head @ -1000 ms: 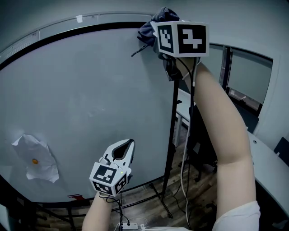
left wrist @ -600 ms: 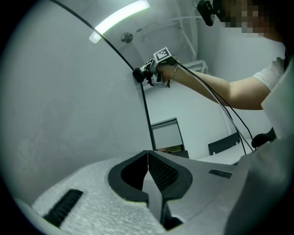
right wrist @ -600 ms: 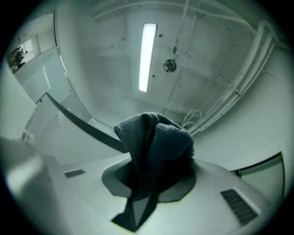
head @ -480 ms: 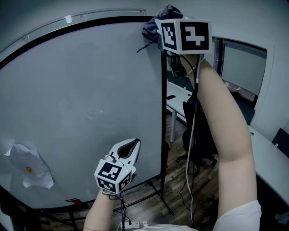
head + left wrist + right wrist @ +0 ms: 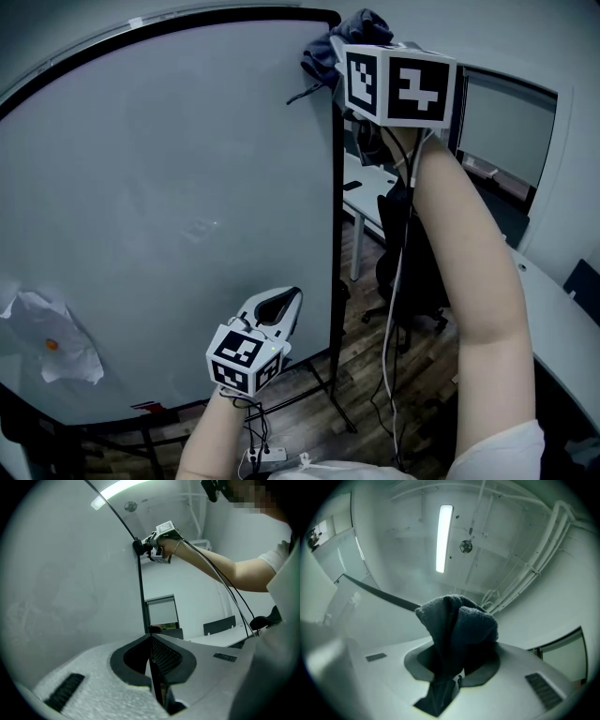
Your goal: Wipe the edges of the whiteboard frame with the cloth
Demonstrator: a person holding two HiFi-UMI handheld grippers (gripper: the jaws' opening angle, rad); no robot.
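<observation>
Down low, the left gripper (image 5: 287,302) hangs with its jaws pressed together and nothing between them, its tips pointing up along the whiteboard (image 5: 169,187). Up high on a stretched arm, the right gripper (image 5: 458,674) is clamped on the dark cloth (image 5: 457,620), which bunches out past its tips. That bundle sits right at the top corner of the black whiteboard frame (image 5: 337,206), whose vertical edge runs down from it, passing just right of the left gripper. Well off to that gripper's left, a crumpled paper (image 5: 52,342) sticks to the board
</observation>
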